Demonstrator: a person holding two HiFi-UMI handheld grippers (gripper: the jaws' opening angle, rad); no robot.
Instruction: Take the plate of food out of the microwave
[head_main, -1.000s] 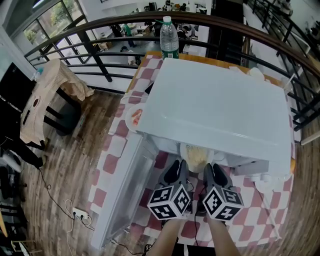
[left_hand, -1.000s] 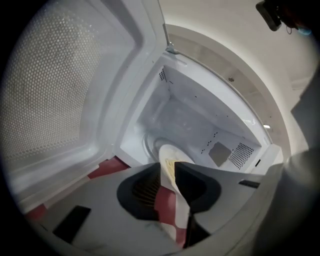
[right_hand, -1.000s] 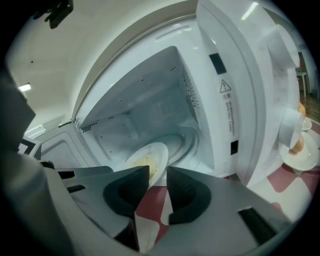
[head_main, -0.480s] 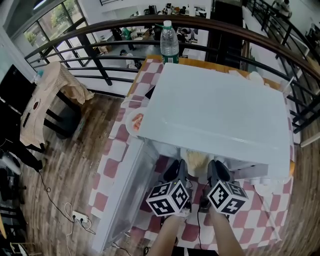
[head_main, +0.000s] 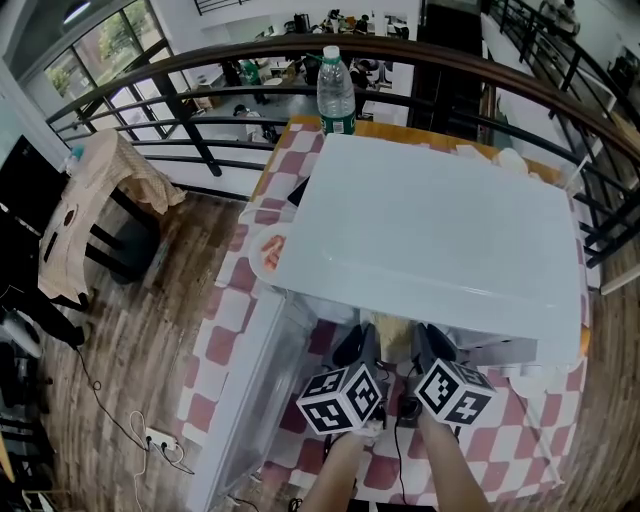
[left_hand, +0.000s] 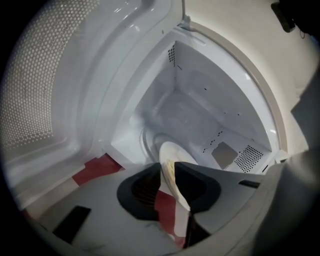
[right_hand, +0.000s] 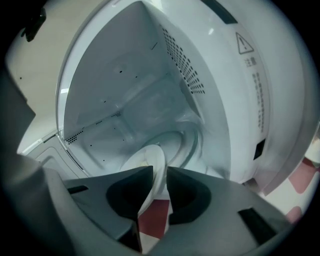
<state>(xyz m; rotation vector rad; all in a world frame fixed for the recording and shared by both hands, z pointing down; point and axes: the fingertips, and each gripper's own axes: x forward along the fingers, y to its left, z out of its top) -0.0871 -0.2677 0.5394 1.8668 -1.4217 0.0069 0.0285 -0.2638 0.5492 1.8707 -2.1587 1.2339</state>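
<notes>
The white microwave stands on a red-and-white checked tablecloth with its door swung open to the left. A white plate of pale yellow food sits at the front of the cavity, its rim toward me. My left gripper is shut on the plate's near rim. My right gripper has the rim of the plate between its jaws, which are closing onto it. In the head view both grippers, left and right, reach side by side into the opening, with the food between them.
A water bottle stands behind the microwave. A second plate with reddish food lies at its left side. A dark railing curves behind the table. A chair draped with cloth stands on the wooden floor at left.
The right gripper's fingers stand closer together than before. Less of the food shows beneath the microwave's front edge. Both grippers stay at the opening.
</notes>
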